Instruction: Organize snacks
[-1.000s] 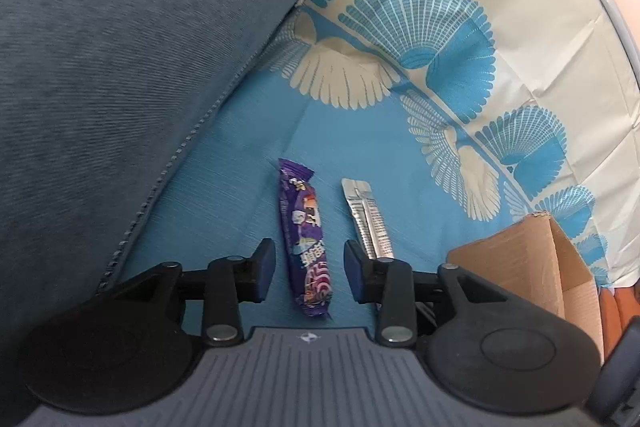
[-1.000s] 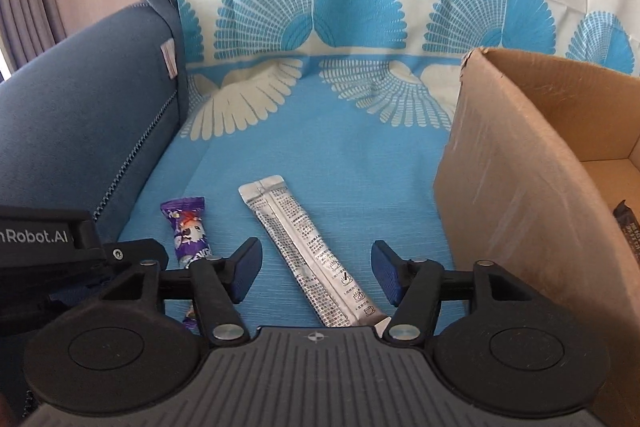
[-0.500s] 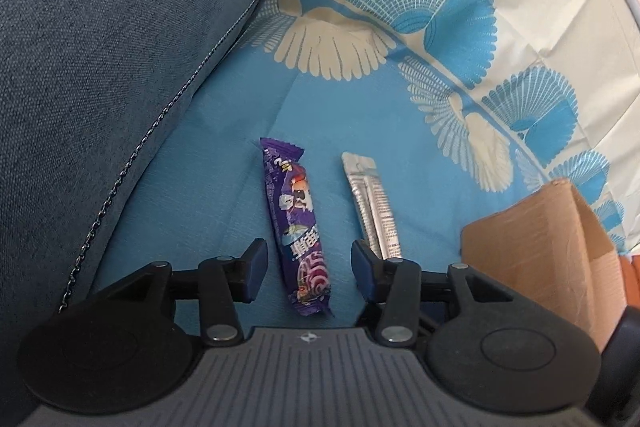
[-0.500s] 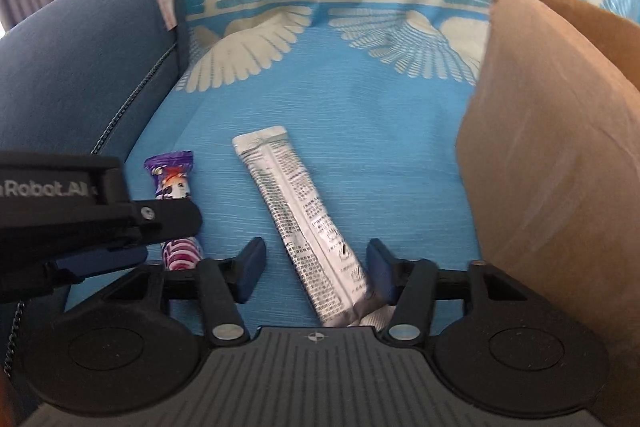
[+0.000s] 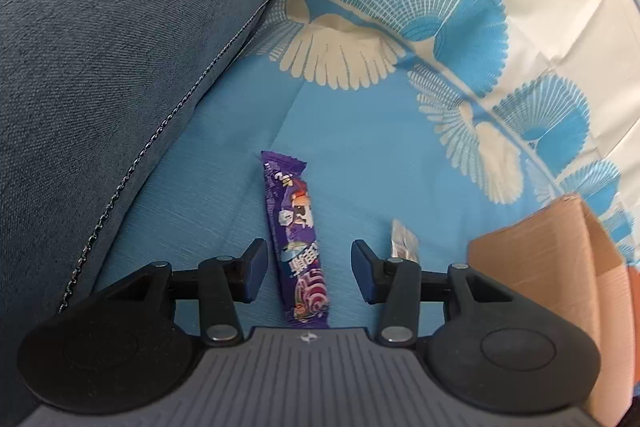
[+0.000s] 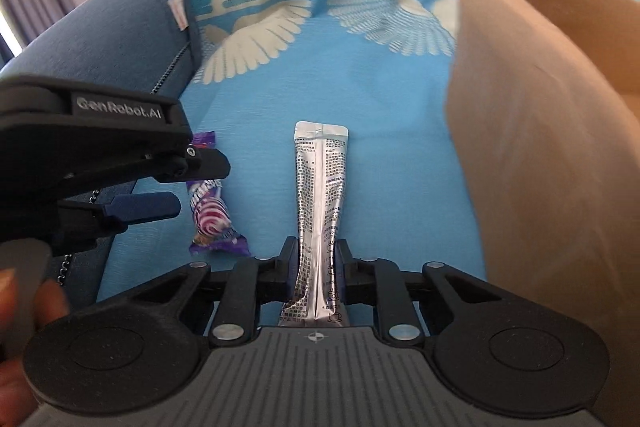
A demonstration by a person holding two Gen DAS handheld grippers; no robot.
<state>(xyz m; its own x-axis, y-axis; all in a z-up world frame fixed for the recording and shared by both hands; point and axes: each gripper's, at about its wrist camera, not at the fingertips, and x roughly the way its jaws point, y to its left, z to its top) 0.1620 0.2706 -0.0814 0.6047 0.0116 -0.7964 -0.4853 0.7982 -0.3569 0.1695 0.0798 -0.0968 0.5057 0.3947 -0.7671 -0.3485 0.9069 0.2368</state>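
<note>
Right wrist view: my right tool (image 6: 316, 267) has the silver stick sachet (image 6: 320, 195) between its jaws, which are closing; the pads already touch the packet on both sides near its lower end, and the foil looks slightly pinched there. The sachet lies lengthwise on the blue patterned cloth (image 6: 380, 107), pointing away from me. Close on its right stands the cardboard box (image 6: 540, 127), its brown wall filling that side of the frame. To the left I see my left tool (image 6: 152, 187) reaching in from the side, with the purple candy bar (image 6: 210, 215) on the cloth under its fingers. A bit of a hand (image 6: 24, 347) shows at the lower left edge.

In the left wrist view, my left tool (image 5: 306, 271) stands moderately wide, its blue pads on either side of the purple candy bar (image 5: 298, 239) without touching it. The bar lies on the cloth (image 5: 360, 147), nearly in line with the tool. The tip of the silver sachet (image 5: 404, 241) peeks out behind the right finger, and the box (image 5: 548, 267) sits further right. The dark blue sofa cushion (image 5: 100, 47) rises along the left.
</note>
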